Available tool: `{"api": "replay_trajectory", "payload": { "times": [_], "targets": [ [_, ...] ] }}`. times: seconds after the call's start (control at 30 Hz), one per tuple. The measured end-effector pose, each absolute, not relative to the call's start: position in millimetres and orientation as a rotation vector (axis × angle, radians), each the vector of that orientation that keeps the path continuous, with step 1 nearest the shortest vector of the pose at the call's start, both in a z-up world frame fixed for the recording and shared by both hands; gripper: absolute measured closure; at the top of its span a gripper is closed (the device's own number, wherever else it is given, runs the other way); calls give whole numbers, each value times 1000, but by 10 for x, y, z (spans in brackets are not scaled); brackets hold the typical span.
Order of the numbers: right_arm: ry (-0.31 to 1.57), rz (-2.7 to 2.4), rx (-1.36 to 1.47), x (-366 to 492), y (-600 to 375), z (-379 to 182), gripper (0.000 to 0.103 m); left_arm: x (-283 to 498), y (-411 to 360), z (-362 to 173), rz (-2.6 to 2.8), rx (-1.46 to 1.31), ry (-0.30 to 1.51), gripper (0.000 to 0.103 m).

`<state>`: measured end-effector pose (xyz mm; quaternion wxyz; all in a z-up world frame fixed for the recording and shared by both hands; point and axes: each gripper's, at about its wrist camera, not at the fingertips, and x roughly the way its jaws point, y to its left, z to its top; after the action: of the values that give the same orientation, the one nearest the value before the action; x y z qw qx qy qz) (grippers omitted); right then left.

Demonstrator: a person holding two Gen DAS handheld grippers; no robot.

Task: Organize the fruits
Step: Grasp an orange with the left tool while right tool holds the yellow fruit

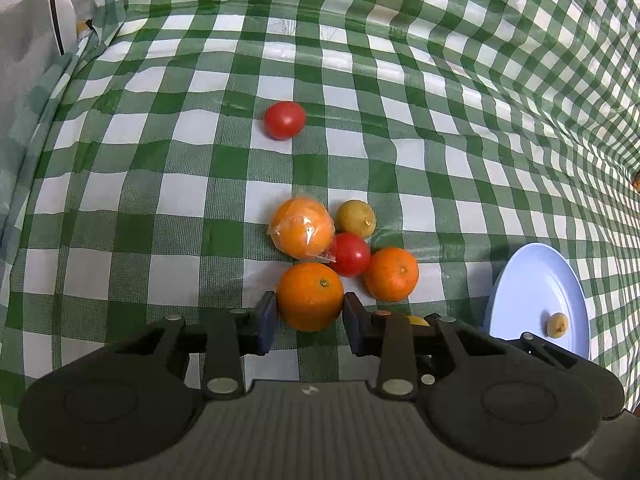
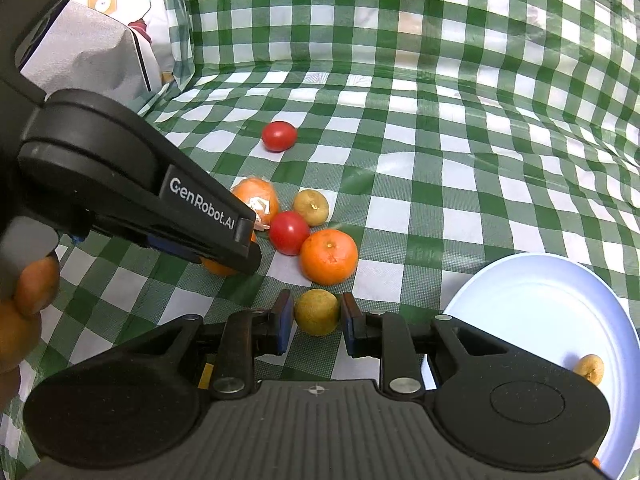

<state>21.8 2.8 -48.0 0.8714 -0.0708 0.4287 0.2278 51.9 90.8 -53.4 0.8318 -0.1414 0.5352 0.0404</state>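
Observation:
A cluster of fruit lies on the green checked cloth. My left gripper (image 1: 310, 312) is shut on an orange (image 1: 310, 296), with both pads against its sides. Behind it lie a plastic-wrapped orange (image 1: 302, 228), a red tomato (image 1: 350, 254), a yellow-green fruit (image 1: 355, 218) and another orange (image 1: 391, 274). A second tomato (image 1: 284, 120) lies alone farther back. My right gripper (image 2: 316, 316) is shut on a yellow-green fruit (image 2: 317, 312). The left gripper's body (image 2: 168, 204) hides most of its orange in the right wrist view.
A light blue plate (image 2: 540, 312) sits at the right and holds one small brownish fruit (image 2: 590, 368); it also shows in the left wrist view (image 1: 532, 292). The checked cloth rises as a backdrop behind. A grey-white bag (image 2: 92, 56) stands at the far left.

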Motion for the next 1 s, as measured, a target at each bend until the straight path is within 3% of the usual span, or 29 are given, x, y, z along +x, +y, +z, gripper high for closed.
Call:
{"api": "replay_trajectory", "payload": {
  "times": [1.0],
  "targets": [
    [845, 446, -128, 245, -168, -246, 77, 454, 690, -348, 97, -196, 1034, 65]
  ]
}}
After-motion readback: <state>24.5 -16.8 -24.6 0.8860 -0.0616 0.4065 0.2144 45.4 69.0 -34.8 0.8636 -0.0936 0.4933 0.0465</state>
